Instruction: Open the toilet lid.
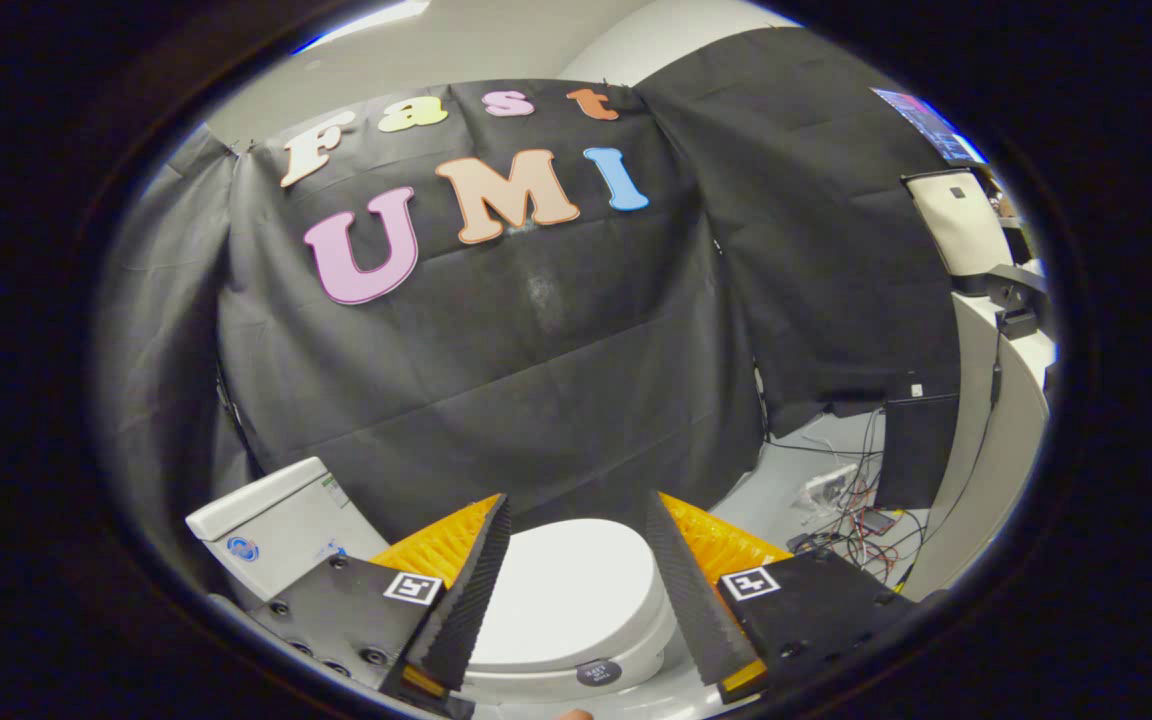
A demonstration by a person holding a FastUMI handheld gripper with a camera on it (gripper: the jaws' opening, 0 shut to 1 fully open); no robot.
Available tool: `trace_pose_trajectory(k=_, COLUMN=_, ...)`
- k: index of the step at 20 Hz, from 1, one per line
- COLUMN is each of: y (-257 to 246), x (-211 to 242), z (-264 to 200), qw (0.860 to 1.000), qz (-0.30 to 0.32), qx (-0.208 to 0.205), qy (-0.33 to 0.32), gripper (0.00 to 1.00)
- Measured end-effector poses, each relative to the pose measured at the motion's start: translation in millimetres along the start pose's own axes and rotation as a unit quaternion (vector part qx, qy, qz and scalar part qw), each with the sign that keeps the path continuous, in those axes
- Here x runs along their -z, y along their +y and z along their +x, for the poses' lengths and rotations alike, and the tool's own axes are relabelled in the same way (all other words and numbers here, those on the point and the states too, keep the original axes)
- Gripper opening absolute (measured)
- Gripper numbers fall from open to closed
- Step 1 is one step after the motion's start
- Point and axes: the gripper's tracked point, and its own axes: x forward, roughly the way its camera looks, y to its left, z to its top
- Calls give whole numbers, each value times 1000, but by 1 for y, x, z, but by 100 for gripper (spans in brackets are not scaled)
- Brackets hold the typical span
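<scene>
Above the closed toilet lid (571, 590), the gripper (576, 520) jaws gape wide, touching nothing.

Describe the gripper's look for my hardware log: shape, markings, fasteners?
The gripper has two wedge-shaped fingers tapering forward, with ribbed inner faces. Each finger sits on a flat dark plate with round screw holes and a square black-and-white tag. The fingers stand apart, with the closed toilet lid between them.

The gripper (576, 520) fingers (466, 590) stand apart above the closed toilet lid (566, 590).
</scene>
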Motion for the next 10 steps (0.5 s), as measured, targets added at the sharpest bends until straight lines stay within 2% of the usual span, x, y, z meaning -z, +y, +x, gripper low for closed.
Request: trace_pose_trajectory(k=10, y=2, x=0, z=1, qw=1000, qz=2, qx=-6, qy=3, gripper=86)
